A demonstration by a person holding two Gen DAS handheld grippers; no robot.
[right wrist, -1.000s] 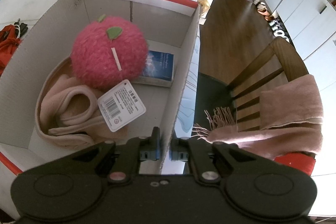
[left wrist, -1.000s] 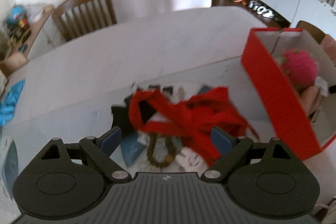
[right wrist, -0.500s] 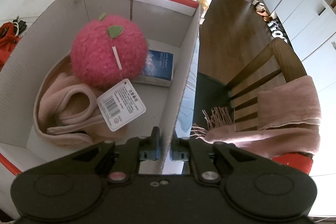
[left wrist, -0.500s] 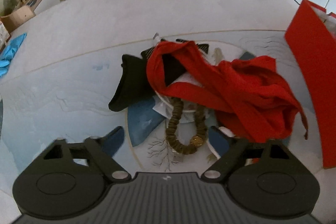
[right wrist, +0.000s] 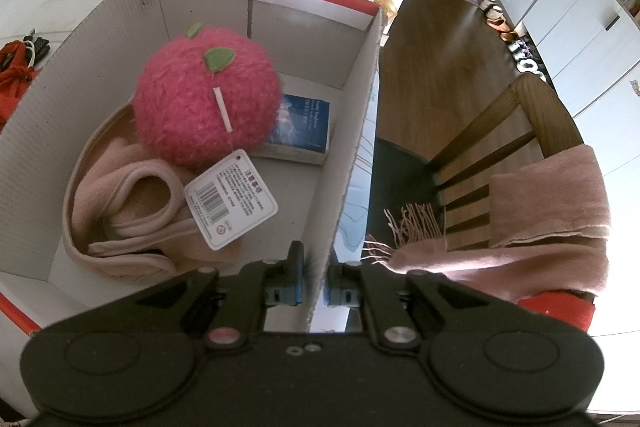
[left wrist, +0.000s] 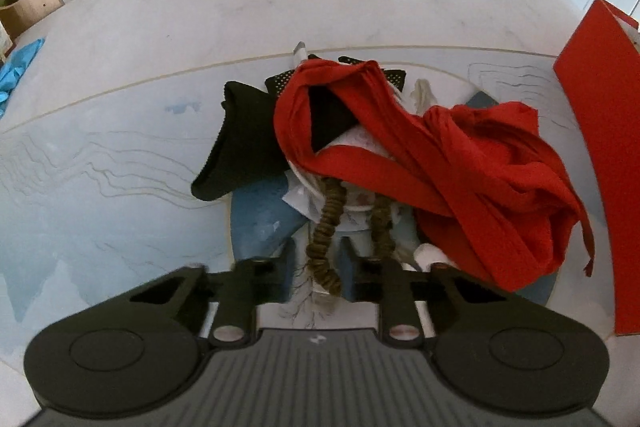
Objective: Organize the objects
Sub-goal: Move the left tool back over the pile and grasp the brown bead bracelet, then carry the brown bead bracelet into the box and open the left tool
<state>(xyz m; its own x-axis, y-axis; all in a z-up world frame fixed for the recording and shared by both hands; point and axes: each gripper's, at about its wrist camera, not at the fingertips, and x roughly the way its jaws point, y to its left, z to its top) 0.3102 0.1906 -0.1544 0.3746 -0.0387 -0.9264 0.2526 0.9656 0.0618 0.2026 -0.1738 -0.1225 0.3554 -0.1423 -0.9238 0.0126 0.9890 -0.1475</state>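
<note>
While the right tongs (right wrist: 315,285) pinch the red box's (right wrist: 344,163) side wall, the left tongs (left wrist: 318,273) are closing on a brown beaded loop (left wrist: 330,223) at the near edge of the table's (left wrist: 120,107) pile, a red cloth (left wrist: 460,179) just beyond.

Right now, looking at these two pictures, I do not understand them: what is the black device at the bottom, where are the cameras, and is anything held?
No robot: a person holds a two-finger gripper in each hand, each carrying a camera looking along its fingers. In the left view, the left gripper is closing on a brown ruffled hair band in a pile on the table, beside a red cloth and black cloth. In the right view, the right gripper is shut on the wall of a red-edged box, which holds a pink plush apple, beige fabric and a blue book.
</note>
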